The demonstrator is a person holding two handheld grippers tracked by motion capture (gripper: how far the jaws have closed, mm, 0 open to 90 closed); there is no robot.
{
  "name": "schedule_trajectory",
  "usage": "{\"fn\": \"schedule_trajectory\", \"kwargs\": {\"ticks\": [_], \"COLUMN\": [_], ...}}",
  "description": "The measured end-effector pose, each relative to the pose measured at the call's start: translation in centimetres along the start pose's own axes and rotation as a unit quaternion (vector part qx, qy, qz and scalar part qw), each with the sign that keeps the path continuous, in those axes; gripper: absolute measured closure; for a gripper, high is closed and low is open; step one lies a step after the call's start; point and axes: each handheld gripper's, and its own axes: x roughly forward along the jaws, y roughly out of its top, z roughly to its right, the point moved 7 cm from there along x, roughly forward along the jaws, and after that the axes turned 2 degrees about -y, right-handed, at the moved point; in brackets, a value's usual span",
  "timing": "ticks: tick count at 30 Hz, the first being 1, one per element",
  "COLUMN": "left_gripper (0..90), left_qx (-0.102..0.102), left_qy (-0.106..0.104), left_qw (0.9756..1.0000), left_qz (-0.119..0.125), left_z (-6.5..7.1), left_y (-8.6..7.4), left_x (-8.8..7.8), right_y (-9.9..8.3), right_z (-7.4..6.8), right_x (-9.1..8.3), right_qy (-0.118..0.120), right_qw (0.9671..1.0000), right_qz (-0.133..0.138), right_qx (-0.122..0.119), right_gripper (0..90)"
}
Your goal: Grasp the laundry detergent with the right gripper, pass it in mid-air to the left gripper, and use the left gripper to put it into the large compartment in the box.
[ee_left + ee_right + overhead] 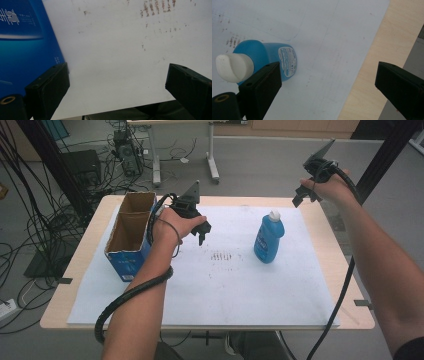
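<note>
Cardboard box [131,232] open; blue bottle [268,238] capped, upright.

A light wooden table [90,265] stands on a grey floor [260,165], most of its top covered by a white paper sheet [225,290] smudged with brownish marks near the middle. Behind it, a white-legged desk [212,162] stands on the floor. Black cables [30,220] trail across the floor at the left, beside a dark box [82,165] and a small machine [127,155]. Black frame posts [385,160] rise at both sides.
</note>
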Motion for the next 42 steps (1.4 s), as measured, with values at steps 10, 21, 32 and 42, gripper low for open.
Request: {"fn": "schedule_trajectory", "kwargs": {"ticks": [10,21,32,42], "left_gripper": [5.8,5.8,5.8,5.8], "left_qx": [-0.002,0.001,0.012,0.015], "left_qy": [0.002,0.001,0.002,0.0], "left_qw": [1.0,1.0,0.9998,0.9997], "left_qz": [0.003,0.005,0.015,0.02], "left_z": [0.0,0.0,0.3,0.4], "left_y": [-0.3,-1.0,-1.5,-1.7], "left_x": [-0.4,-0.3,-1.2,-1.3], "right_y": [-0.2,-1.5,-5.1,-8.8], "right_z": [0.0,-0.2,-0.8,-2.6], "right_x": [-0.3,-1.4,-3.1,-1.7], "right_qy": [0.003,0.012,0.035,0.063], "right_qw": [1.0,0.9997,0.998,0.9945], "right_qz": [0.003,0.019,0.048,0.068], "right_qx": [-0.002,-0.007,-0.02,-0.048], "right_gripper": [6.9,6.9,5.9,5.5]}}
